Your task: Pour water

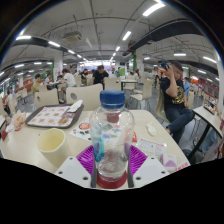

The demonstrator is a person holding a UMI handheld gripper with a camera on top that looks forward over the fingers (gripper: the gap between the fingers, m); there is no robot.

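The claw has its two fingers closed against the base of a clear bottle — the purple pads show on either side of it, pressed to the plastic, so the claw is holding the bottle. The bottle stands upright between the fingers, blue cap on, a pale label around its middle. It looks to hold water, though the level is hard to tell.

Just to the left of the bottle, near the left finger, a pale yellow cup sits on the table, open mouth up, apart from the bottle. Beyond the cup lies a tray with a dark, patterned surface and a white card or paper at its far corner. To the right of the bottle a printed sheet lies flat on the tabletop.

Further out — a large hall with strip lights across the ceiling, more tables and chairs, and several people seated or standing. One person sits close by on the right, behind the table's edge.
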